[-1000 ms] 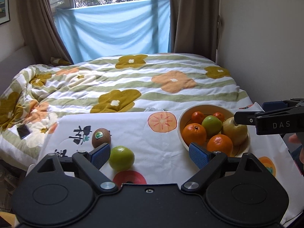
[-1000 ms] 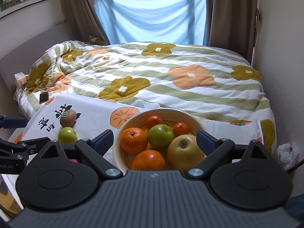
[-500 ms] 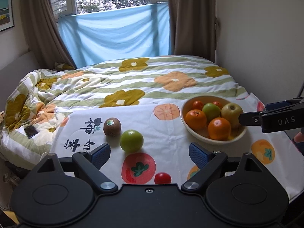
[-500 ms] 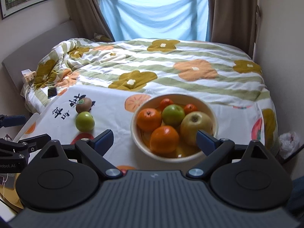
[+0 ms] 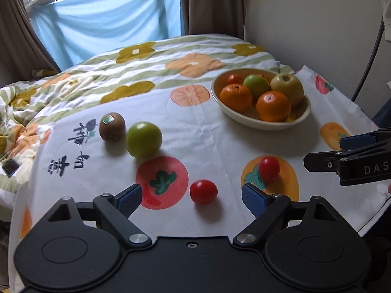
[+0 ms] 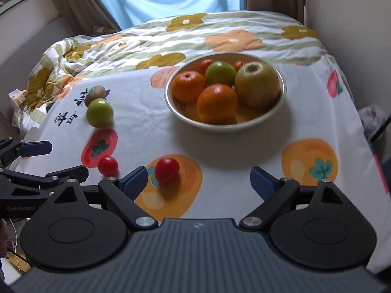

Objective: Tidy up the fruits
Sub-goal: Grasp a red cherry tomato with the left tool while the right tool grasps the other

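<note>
A cream bowl (image 5: pixel 301 117) (image 6: pixel 256 123) holds oranges, a green apple and a yellow pear. Loose on the fruit-print cloth lie a kiwi (image 5: pixel 112 127) (image 6: pixel 95 92), a green apple (image 5: pixel 143 139) (image 6: pixel 99 112) and two red tomatoes (image 5: pixel 203 191) (image 5: pixel 268 169) (image 6: pixel 108 165) (image 6: pixel 167 170). My left gripper (image 5: pixel 191 198) is open and empty, with one tomato just ahead between its fingers. My right gripper (image 6: pixel 198 179) is open and empty, with the other tomato beside its left finger (image 6: pixel 135 178). It also shows in the left wrist view (image 5: pixel 342 151).
The table stands against a bed with a flowered quilt (image 5: pixel 146 58). A wall (image 5: pixel 312 12) is on the right, and a curtained window (image 5: pixel 107 22) is behind. A dark phone (image 5: pixel 9 167) lies on the bed at left.
Both grippers have pulled back and risen, tilting down at the table. The two red tomatoes near the front edge have come into view. Both stay open.
</note>
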Demonstrator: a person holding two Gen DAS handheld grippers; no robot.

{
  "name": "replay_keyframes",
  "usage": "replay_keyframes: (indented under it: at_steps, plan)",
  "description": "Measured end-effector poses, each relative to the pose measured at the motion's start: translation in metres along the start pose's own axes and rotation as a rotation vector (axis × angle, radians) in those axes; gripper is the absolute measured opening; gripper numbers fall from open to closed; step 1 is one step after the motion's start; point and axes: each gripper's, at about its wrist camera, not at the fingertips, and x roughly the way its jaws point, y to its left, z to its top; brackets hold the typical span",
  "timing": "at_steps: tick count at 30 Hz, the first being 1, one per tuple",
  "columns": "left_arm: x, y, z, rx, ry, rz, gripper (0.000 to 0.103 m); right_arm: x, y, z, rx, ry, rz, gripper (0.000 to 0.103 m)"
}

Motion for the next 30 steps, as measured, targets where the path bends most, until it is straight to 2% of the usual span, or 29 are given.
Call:
replay_keyframes:
  at_steps: [6,8,10,12,14,16,18,19,30]
  plan:
    - [0.024,-0.004,-0.005,0.052,0.011,-0.019,0.081,0.012,0.001,-0.011,0.057,0.0,-0.009,0.103]
    - [0.032,-0.004,-0.005,0.064,0.021,-0.025,0.073,0.017,0.003,-0.013,0.074,0.005,-0.009,0.103]
    - [0.038,-0.004,-0.006,0.07,0.028,-0.038,0.068,0.021,0.004,-0.013,0.082,0.007,-0.007,0.1]
    - [0.044,-0.004,-0.006,0.078,0.031,-0.046,0.065,0.026,0.007,-0.014,0.078,0.018,-0.004,0.09]
    - [0.049,-0.005,-0.006,0.084,0.036,-0.057,0.057,0.03,0.009,-0.014,0.073,0.02,-0.007,0.09]
    - [0.053,-0.006,-0.006,0.09,0.043,-0.069,0.055,0.032,0.012,-0.014,0.066,0.024,-0.011,0.09]
    - [0.056,-0.007,-0.006,0.095,0.05,-0.082,0.047,0.034,0.014,-0.015,0.063,0.029,-0.012,0.089]
    - [0.058,-0.007,-0.007,0.098,0.055,-0.084,0.039,0.035,0.015,-0.015,0.063,0.032,-0.01,0.089]
    - [0.056,0.001,-0.01,0.088,0.05,-0.098,0.038,0.048,0.025,-0.01,0.048,0.051,0.001,0.074]
